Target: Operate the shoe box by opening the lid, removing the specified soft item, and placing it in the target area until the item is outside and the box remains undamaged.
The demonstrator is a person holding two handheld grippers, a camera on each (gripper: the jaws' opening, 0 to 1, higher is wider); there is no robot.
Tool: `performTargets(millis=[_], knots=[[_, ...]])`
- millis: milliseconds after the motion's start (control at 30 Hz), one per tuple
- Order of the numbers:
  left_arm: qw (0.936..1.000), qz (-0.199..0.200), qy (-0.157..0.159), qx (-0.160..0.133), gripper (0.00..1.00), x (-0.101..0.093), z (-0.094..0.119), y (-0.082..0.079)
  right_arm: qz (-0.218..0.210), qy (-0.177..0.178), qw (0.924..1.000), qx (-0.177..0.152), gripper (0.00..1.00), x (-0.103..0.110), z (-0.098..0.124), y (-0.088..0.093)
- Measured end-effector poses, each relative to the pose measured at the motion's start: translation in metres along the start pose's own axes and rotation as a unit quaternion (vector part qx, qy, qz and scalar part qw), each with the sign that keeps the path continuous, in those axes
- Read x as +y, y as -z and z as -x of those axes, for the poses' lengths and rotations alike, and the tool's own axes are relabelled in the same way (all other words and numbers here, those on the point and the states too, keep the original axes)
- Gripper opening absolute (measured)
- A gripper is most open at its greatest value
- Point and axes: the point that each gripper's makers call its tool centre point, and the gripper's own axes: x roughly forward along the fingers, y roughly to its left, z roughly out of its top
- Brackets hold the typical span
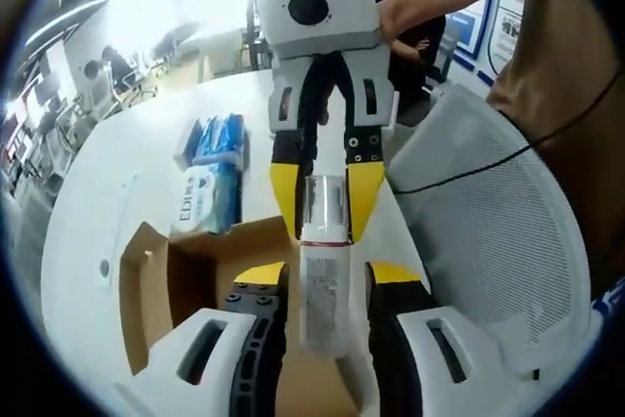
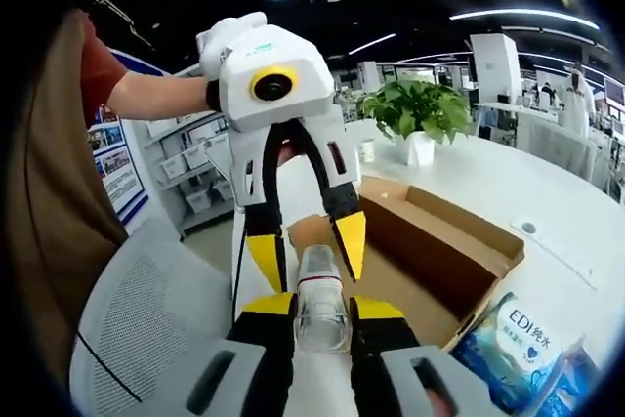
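A soft white pack in clear wrap (image 1: 324, 280) is held in the air over the open cardboard shoe box (image 1: 186, 275), between the two grippers, which face each other. My right gripper (image 2: 322, 308) is shut on one end of the pack (image 2: 322, 314); in the left gripper view it (image 1: 324, 197) comes down from the top. My left gripper (image 1: 327, 275) straddles the other end, its jaws a little apart from the wrap on both sides. In the right gripper view the left gripper (image 2: 308, 246) reaches in from above, over the box (image 2: 439, 241).
Blue-and-white tissue packs (image 1: 210, 178) (image 2: 527, 344) lie on the white table (image 1: 107, 202) beside the box. A grey mesh chair (image 1: 488, 231) (image 2: 137, 310) stands close by the person's arm. A potted plant (image 2: 415, 109) sits farther along the table.
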Motion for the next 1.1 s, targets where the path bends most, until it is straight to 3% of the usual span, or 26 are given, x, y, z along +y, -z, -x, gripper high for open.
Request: performTargets(millis=[167,300,467,600,700,833,1100], knots=[[0.9996,0.013,-0.021,-0.011,0.4,0.006,0.006,0.005,-0.004,0.008,1.0,0.003,0.16,-0.003,0.006,0.006],[0.9975,0.047,-0.042,-0.03,0.42,0.009,0.01,0.011,-0.018,0.017,0.9997,-0.003,0.17,-0.008,0.013,0.01],[0.9942,0.07,-0.072,-0.039,0.51,0.014,0.017,0.026,-0.028,0.026,0.9993,-0.004,0.17,-0.012,0.021,0.015],[0.9844,0.124,-0.097,-0.079,0.57,0.018,0.028,0.03,-0.031,0.031,0.999,-0.003,0.17,-0.012,0.029,0.02],[0.9778,0.149,-0.114,-0.094,0.61,0.021,0.032,0.038,-0.035,0.036,0.9987,-0.003,0.17,-0.015,0.034,0.023],[0.9633,0.195,-0.146,-0.112,0.64,0.026,0.036,0.052,-0.041,0.042,0.9982,-0.006,0.17,-0.021,0.045,0.026],[0.9544,0.224,-0.149,-0.13,0.68,0.013,0.031,0.062,-0.045,0.063,0.997,-0.009,0.17,-0.038,0.069,0.022]])
